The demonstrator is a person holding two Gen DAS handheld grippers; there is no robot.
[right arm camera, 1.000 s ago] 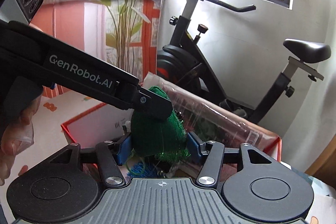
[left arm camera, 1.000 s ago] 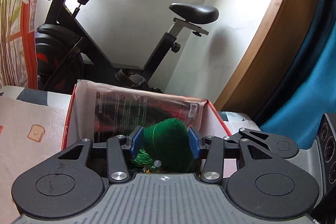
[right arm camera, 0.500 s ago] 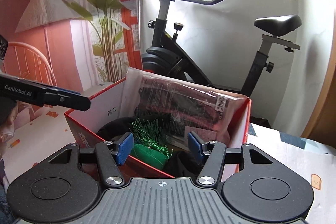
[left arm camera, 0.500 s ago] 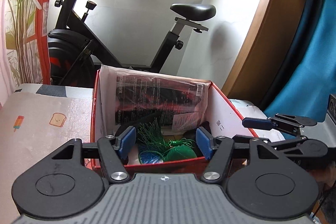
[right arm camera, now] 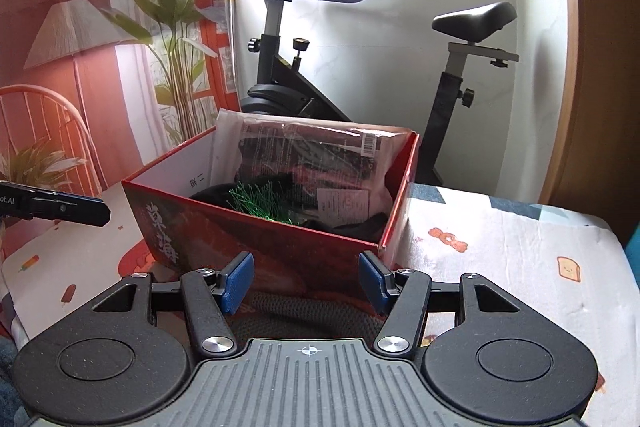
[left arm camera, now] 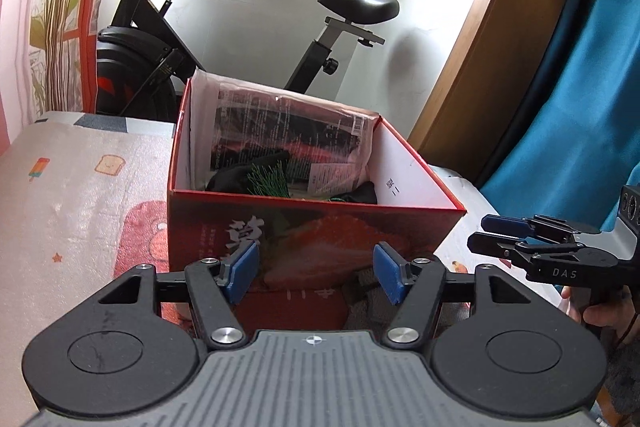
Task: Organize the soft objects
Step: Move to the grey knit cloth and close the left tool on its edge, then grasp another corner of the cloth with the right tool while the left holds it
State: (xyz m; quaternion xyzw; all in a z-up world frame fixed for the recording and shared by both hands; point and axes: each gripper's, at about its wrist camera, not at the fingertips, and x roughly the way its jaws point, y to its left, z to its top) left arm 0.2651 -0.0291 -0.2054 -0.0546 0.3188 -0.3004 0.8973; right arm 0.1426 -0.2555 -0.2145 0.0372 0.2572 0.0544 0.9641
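Observation:
A red cardboard box [left arm camera: 312, 239] [right arm camera: 256, 239] stands on the printed cloth. Inside it lie a green net item [left arm camera: 269, 180] [right arm camera: 260, 201], dark soft things and a plastic-wrapped pack [left arm camera: 296, 131] [right arm camera: 316, 155]. My left gripper [left arm camera: 316, 277] is open and empty, low in front of the box. My right gripper [right arm camera: 306, 281] is open and empty, also in front of the box; it also shows in the left wrist view [left arm camera: 486, 233]. A grey knitted item [left arm camera: 368, 303] [right arm camera: 304, 311] lies just below the fingers of both.
An exercise bike [left arm camera: 160, 39] [right arm camera: 304, 75] stands behind the box against the white wall. A blue curtain [left arm camera: 580, 87] hangs on the right. A plant backdrop [right arm camera: 120, 39] is on the left. The left gripper's finger [right arm camera: 56, 207] reaches in at the left edge.
Both grippers let go of the green net item into the box, opened, and drew back and down from the box.

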